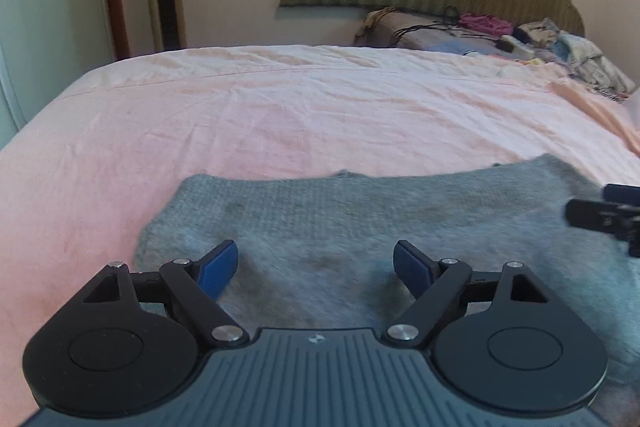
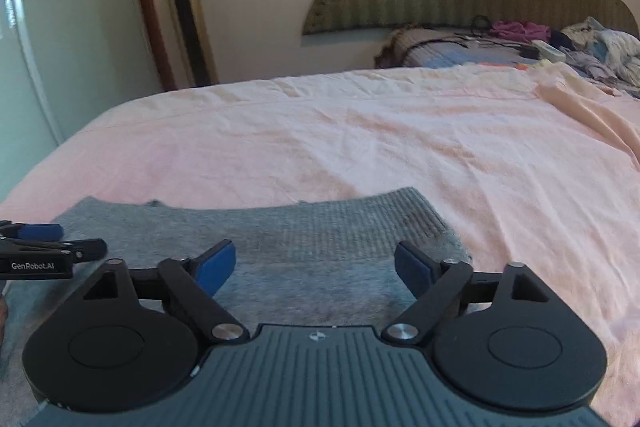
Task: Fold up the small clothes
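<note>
Grey garment (image 1: 360, 227) — seemingly beneath open jaws

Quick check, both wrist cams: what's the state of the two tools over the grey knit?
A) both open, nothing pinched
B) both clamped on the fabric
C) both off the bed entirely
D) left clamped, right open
A: the left tool and right tool both show blue pads spread wide with only the flat grey knit garment visible through the gap, lying on the pink sheet.
</note>
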